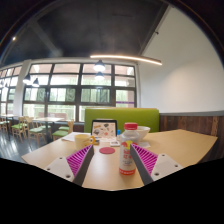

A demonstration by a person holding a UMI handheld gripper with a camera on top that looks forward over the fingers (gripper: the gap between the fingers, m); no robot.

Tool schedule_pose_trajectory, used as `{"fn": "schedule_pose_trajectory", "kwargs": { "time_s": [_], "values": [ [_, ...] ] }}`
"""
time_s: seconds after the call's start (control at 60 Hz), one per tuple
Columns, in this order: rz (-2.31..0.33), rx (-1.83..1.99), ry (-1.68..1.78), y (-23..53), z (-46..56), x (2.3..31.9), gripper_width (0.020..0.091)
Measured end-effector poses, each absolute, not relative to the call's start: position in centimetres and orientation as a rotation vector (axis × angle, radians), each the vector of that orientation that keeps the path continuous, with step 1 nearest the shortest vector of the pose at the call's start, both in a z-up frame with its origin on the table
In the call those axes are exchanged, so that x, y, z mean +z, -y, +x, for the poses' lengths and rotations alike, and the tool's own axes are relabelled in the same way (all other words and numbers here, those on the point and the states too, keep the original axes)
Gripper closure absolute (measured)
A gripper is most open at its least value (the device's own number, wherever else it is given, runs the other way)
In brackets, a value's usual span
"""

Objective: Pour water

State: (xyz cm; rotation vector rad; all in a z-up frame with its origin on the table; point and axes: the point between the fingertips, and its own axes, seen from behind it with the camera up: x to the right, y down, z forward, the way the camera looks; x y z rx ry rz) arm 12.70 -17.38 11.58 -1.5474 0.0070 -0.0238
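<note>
Your gripper (112, 163) sits closest to the lens, its two fingers reaching forward over a pale wooden table (185, 145), each with a ridged magenta pad (79, 158) on its inner face. You have the fingers spread apart, not pressing on anything. Between them stands a clear plastic bottle (127, 158) with a red cap, upright on the table, nearer your right finger than your left, with a gap showing at either side. It looks to hold some water, though the level is hard to judge. Just beside the bottle, toward your left finger, a round red object (106, 150) lies flat on the tabletop; whether it is a lid or a coaster you cannot tell from here. Beyond the fingers, further along the table, stand a white bowl (134, 132) and a small standing card (104, 128). Behind those runs a lime-green bench back (120, 116), then a wall of tall windows (80, 85), with a long strip light (125, 59) overhead.
</note>
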Motion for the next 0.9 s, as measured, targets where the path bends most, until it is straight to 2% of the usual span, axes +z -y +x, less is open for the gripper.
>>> {"fn": "schedule_pose_trajectory", "kwargs": {
  "time_s": [0.2, 0.333, 0.35, 0.4, 0.417, 0.517, 0.567, 0.7, 0.717, 0.9],
  "values": [
    [-1.523, -0.131, -0.052, 12.2, 16.0, 12.0, 0.0278],
    [-1.524, -0.163, -0.057, 8.6, 19.2, 11.2, 0.028],
    [-1.527, -0.157, -0.053, 8.2, 19.2, 11.0, 0.0295],
    [-1.556, -0.16, -0.055, 7.0, 19.7, 10.0, 0.0531],
    [-1.567, -0.154, -0.06, 6.7, 19.8, 9.6, 0.0562],
    [-1.548, -0.079, -0.117, 6.1, 19.9, 9.9, 0.0591],
    [-1.554, -0.039, -0.104, 6.7, 18.7, 9.6, 0.0633],
    [-1.557, -0.041, -0.087, 6.7, 18.6, 9.7, 0.0649],
    [-1.555, -0.041, -0.086, 6.7, 18.6, 9.7, 0.0669],
    [-1.577, -0.054, -0.115, 6.1, 19.3, 9.9, 0.0678]
  ]
}}
